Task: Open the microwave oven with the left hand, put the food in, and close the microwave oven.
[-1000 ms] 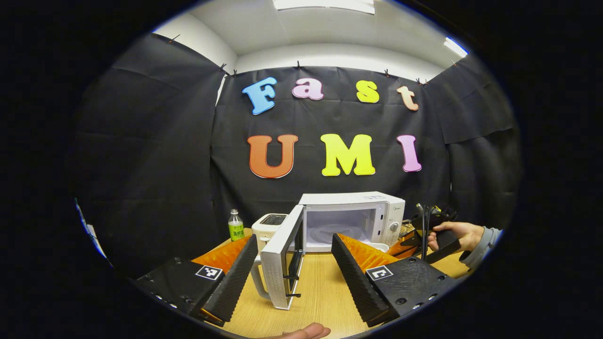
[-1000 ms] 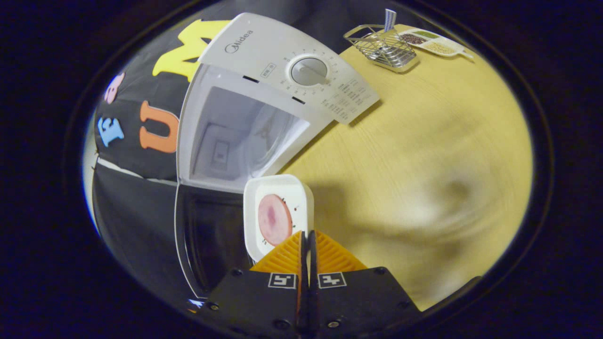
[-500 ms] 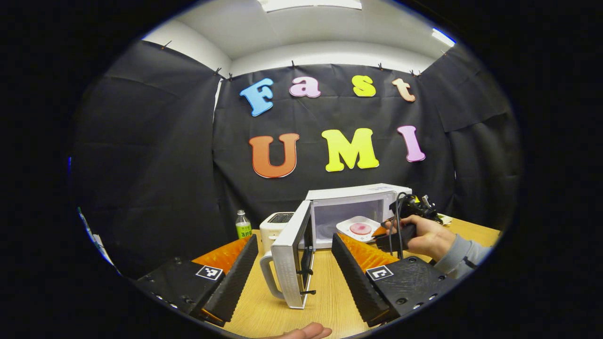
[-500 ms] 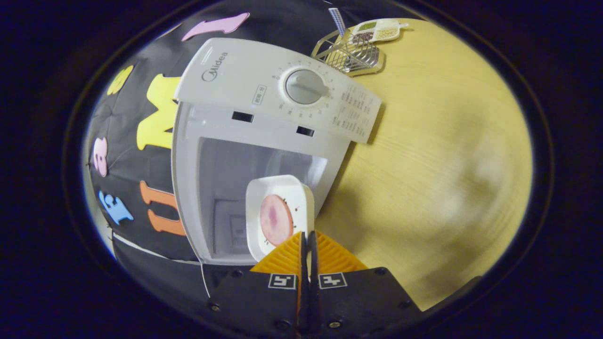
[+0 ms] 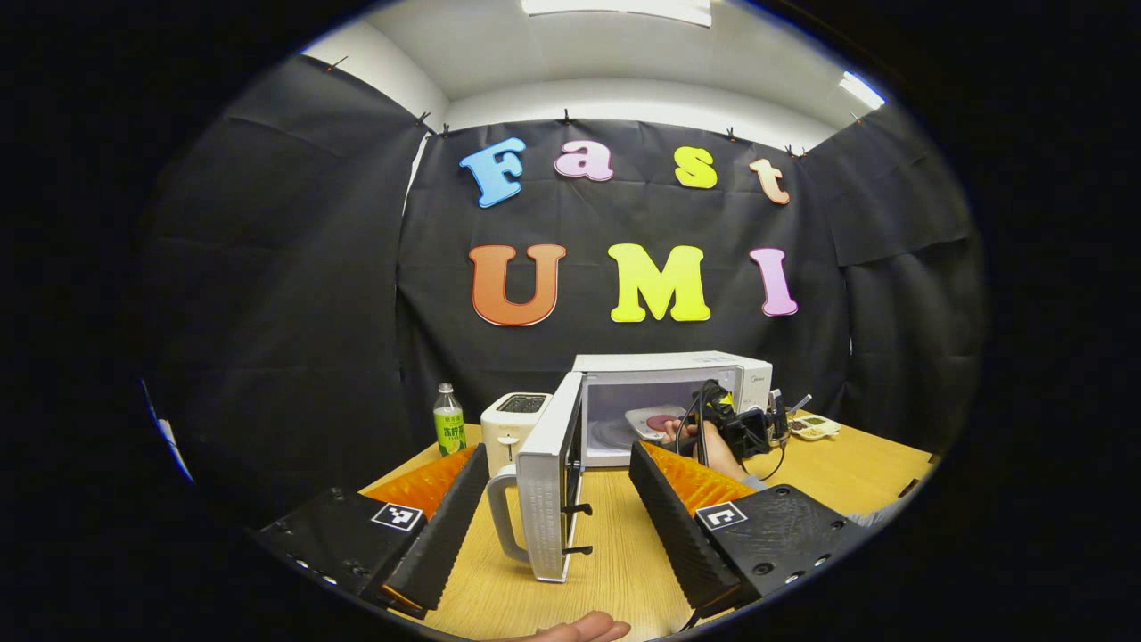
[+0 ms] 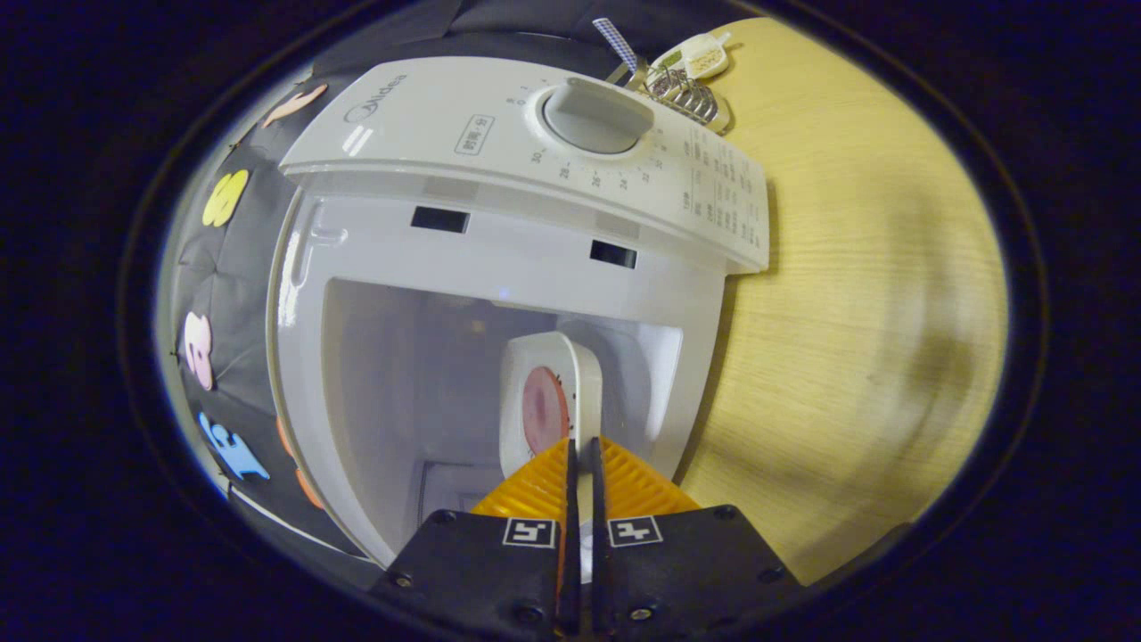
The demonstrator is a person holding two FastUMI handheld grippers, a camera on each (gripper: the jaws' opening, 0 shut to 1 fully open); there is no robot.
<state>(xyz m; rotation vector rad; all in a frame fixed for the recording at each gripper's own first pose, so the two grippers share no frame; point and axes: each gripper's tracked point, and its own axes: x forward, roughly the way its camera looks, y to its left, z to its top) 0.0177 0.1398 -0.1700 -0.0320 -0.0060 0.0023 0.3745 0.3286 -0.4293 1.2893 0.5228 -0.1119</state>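
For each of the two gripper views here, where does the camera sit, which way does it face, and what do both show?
Left gripper view: rides the open left gripper, level above the table, facing the open microwave door; own fingers and a hand at the bottom edge.
Right gripper view: rides the right gripper, rolled sideways, facing into the microwave; own fingers pinch the plate rim.
Shared: microwave, plate with food, table, wire rack.
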